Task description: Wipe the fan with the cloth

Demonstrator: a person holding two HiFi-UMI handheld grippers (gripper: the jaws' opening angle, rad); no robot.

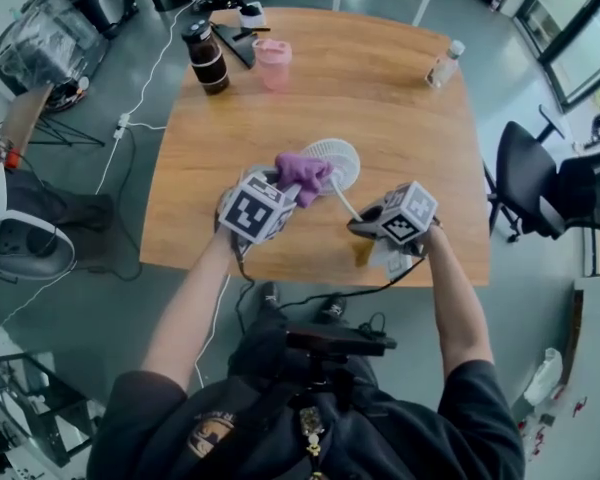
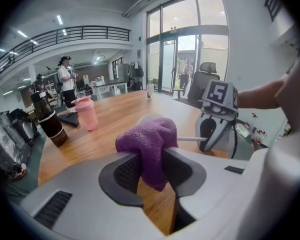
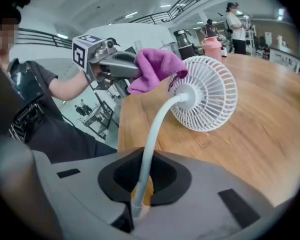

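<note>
wooden surface (image 1: 380, 128) lay mostly bare in the head view, with the left tongs (image 1: 292, 190) and right tongs (image 1: 358, 226) over its near part; one dark bottle (image 1: 206, 58), one pink cup (image 1: 273, 63) and one clear bottle (image 1: 444, 64) stood toward the far edge. left gripper view alone showed its tongs pinching the one purple cloth (image 2: 150, 144), which draped between them. right gripper view alone showed its tongs pressed on the bent stalk (image 3: 157, 129) of the one white fan (image 3: 205, 99), cloth touching its rim, over open wood.
</note>
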